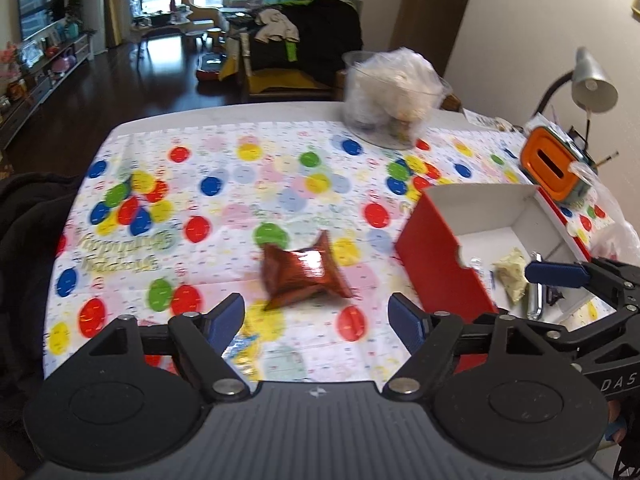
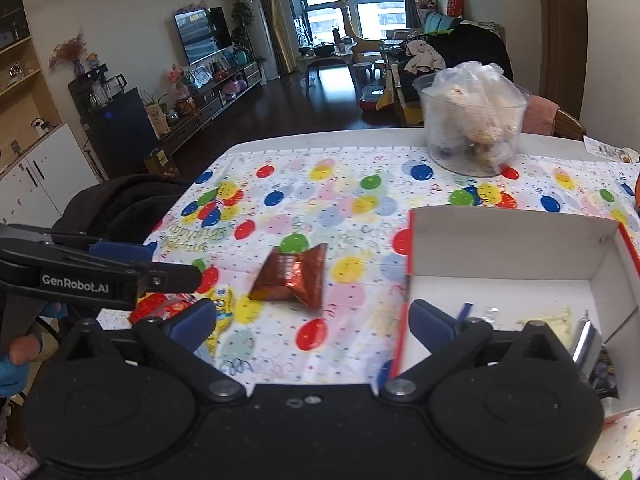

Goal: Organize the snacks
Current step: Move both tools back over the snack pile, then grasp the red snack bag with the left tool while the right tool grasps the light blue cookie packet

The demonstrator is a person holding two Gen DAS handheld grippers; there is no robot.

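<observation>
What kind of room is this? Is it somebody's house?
Most likely a home, in an open living and dining room. A TV hangs over a low cabinet, a sofa is heaped with clothes, and a balloon party tablecloth covers the table.

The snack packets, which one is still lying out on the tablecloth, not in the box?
The shiny red-brown foil packet, alone on the balloon tablecloth; the pale yellowish packet already lies inside the red box.
</observation>
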